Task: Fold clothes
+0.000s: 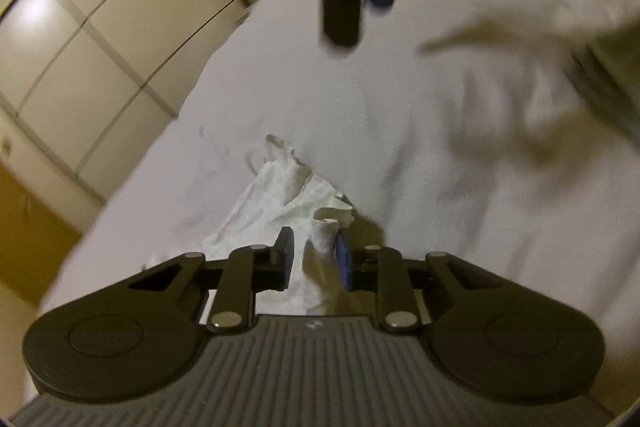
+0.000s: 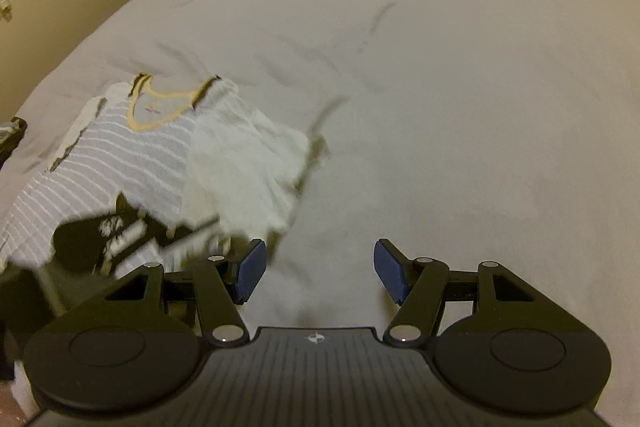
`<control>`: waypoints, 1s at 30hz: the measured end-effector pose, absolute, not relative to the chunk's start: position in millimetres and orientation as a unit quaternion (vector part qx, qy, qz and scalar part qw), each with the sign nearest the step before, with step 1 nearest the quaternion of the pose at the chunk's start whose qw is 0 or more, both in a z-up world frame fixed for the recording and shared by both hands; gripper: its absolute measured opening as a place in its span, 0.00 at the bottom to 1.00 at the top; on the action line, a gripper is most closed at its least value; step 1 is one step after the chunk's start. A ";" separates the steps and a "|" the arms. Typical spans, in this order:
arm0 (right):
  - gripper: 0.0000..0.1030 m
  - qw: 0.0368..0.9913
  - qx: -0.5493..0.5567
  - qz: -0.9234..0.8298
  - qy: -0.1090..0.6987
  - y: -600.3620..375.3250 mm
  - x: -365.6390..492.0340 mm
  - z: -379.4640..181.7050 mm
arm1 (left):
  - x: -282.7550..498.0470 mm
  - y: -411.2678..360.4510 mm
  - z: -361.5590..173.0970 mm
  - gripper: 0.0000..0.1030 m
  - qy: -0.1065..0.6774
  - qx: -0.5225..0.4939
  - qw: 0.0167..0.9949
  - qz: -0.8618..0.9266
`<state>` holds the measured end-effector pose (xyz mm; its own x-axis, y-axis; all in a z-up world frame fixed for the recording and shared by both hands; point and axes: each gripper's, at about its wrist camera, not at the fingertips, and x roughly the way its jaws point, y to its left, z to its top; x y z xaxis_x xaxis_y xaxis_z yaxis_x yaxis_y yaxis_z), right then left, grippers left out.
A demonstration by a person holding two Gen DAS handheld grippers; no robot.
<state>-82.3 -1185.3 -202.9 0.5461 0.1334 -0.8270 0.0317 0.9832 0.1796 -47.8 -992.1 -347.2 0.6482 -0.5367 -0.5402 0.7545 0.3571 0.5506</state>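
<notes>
A pale striped top (image 2: 120, 155) with a yellow-trimmed neckline lies spread on the bed, neck toward the far side. Its right half is folded inward, showing plain white. A bunched corner of white fabric (image 1: 288, 195), probably the same garment, is lifted up.

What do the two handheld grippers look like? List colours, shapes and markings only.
Both match. The left gripper and right gripper each have a dark grey ribbed body with a small white emblem at its front edge, two round black discs at the sides, black linkage arms with silver pivot pins, and two fingers faced with ribbed blue pads. No cables, hands or sleeves show.
</notes>
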 end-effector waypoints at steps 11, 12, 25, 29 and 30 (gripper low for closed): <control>0.57 0.863 0.032 0.056 0.501 -1168.5 23.7 -245.5 | -53.7 -980.5 -343.2 0.17 0.192 0.344 0.843 -0.368; 0.56 0.861 0.031 0.058 0.504 -1168.3 26.9 -249.2 | -55.3 -980.0 -342.9 0.17 0.190 0.345 0.843 -0.368; 0.01 0.845 0.121 0.032 0.519 -1189.7 52.3 -255.1 | -80.6 -990.2 -351.3 0.22 0.171 0.389 0.830 -0.361; 0.01 0.838 0.154 0.021 0.523 -1196.0 55.8 -247.1 | -79.3 -995.1 -341.1 0.16 0.178 0.371 0.836 -0.364; 0.01 0.836 0.158 0.021 0.525 -1195.0 57.3 -246.4 | -79.5 -996.0 -338.6 0.16 0.178 0.369 0.836 -0.364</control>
